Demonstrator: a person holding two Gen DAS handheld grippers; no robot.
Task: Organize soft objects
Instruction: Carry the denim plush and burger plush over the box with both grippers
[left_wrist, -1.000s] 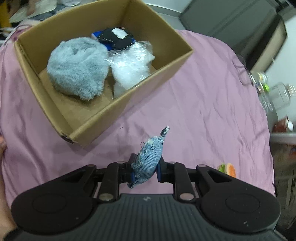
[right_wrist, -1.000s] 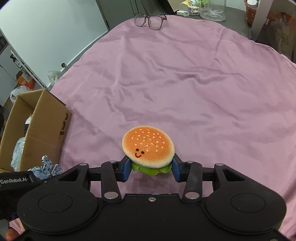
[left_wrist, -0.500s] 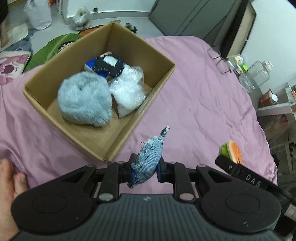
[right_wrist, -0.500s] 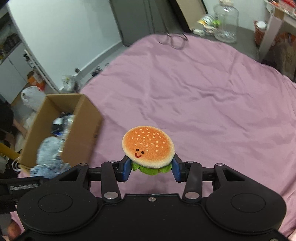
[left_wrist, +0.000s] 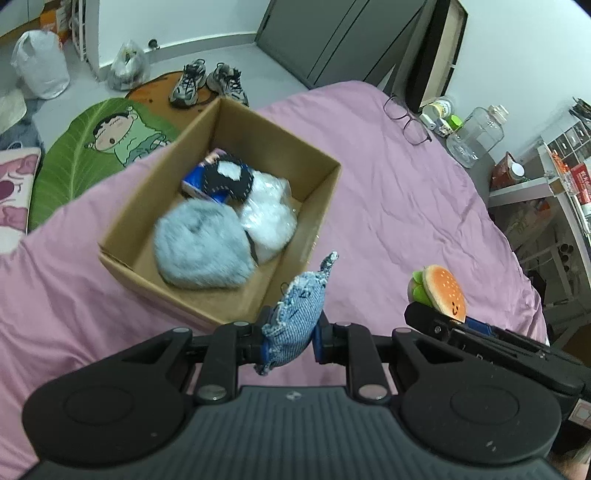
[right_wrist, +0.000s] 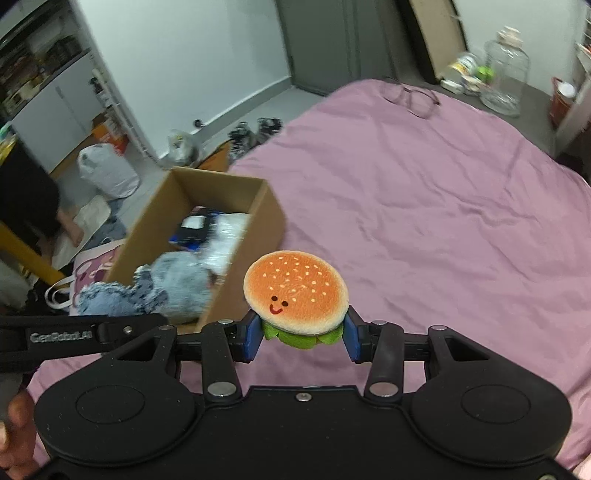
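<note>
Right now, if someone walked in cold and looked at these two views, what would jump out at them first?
Probably the smiling burger plush, pinched by its green lettuce layer in the right tongs above the pink bedspread. Next, the frayed denim plush clamped in the left tongs. Beyond it sits an open cardboard box on the bed, holding a fluffy grey plush and a clear-wrapped white bundle.

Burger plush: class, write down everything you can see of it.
The burger plush is a small soft toy: an orange sesame-dotted bun with a stitched smiling face, a cream edge and green felt lettuce below. It is clamped at its lettuce layer between the blue pads of the right claw, above the pink bedsheet, tilted face-up.
</note>
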